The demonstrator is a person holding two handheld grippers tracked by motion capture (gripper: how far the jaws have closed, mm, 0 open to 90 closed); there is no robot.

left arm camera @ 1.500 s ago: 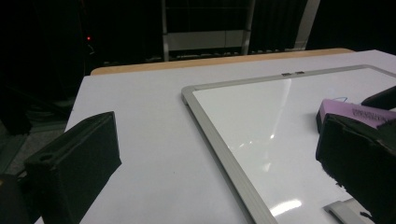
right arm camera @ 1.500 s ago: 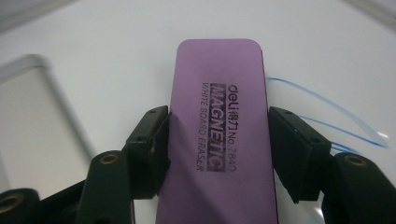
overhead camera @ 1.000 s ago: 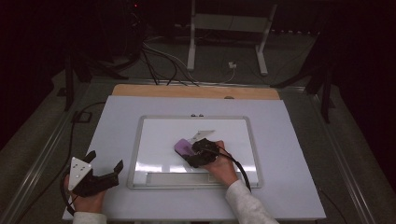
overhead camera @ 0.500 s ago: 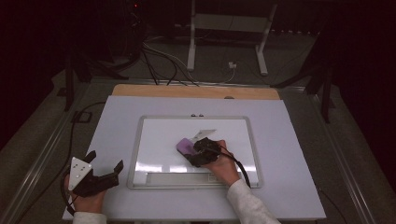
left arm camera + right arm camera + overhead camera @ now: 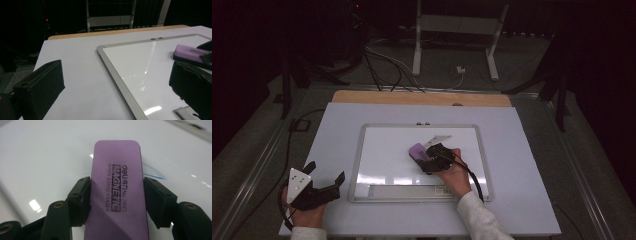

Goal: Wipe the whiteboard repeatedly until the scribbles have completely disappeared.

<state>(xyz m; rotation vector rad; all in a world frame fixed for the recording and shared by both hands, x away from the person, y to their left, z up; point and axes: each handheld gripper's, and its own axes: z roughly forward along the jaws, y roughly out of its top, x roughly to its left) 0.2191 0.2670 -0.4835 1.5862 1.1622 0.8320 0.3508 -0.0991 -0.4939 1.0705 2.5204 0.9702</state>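
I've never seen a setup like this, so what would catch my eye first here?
Probably the purple eraser, clamped between the right gripper's black jaws and pressed flat on the whiteboard in the middle of the table. A thin blue pen mark peeks out beside the eraser. The left gripper rests with its jaws apart on the white table, left of the board.

The eraser [image 5: 116, 192] is lilac purple on top, printed with dark lettering, one word set as pale letters in a dark band. The whiteboard [image 5: 387, 150] is glossy white inside a silver-grey frame, with a thin blue pen stroke [image 5: 152, 172] beside the eraser. The surface [image 5: 522, 165] is pale lavender-white, edged by tan wood at its far side. Both claws are matt black: right claw [image 5: 116, 197], left claw [image 5: 120, 92].
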